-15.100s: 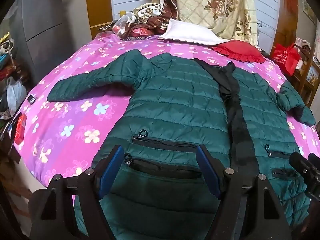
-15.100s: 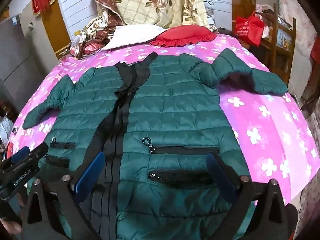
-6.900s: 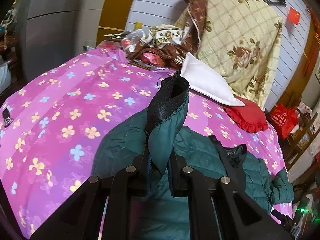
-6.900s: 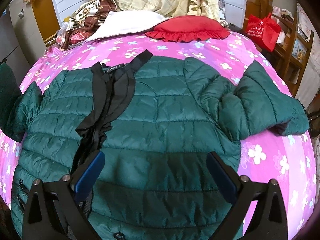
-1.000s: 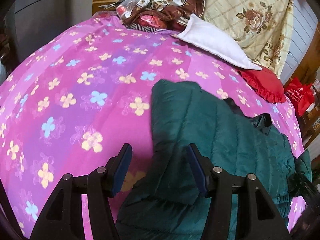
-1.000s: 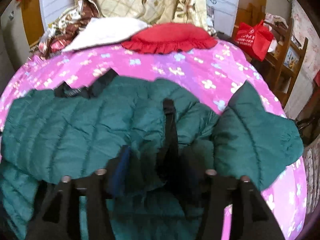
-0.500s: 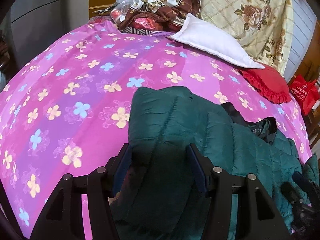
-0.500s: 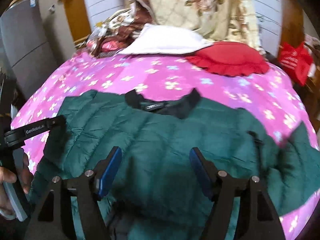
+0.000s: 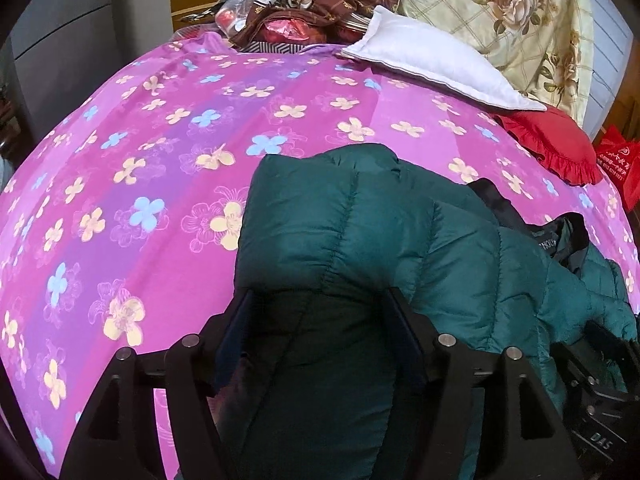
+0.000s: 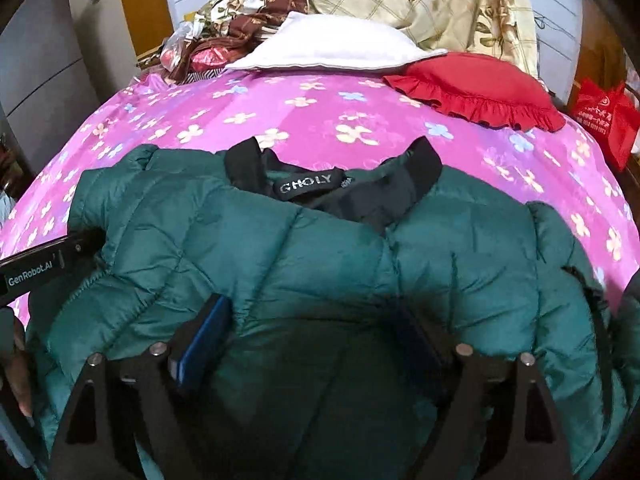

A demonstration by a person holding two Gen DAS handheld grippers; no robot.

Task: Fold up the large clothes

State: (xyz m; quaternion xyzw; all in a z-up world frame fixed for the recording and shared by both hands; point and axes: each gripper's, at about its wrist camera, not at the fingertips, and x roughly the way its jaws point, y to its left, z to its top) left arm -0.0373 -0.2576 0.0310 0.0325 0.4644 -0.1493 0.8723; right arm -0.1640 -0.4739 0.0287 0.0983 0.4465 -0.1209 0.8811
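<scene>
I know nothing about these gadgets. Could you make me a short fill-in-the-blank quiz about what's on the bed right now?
1. The puffy jacket on the bed is dark ____.
2. The label inside its black collar reads ____.
3. The frilled cushion beside the white pillow is ____.
4. The bedsheet is pink with a ____ print.

Missing words: green; GHOLY; red; flower

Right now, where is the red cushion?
In the right wrist view, the red cushion lies at the upper right on the pink sheet, beside the white pillow.
</scene>
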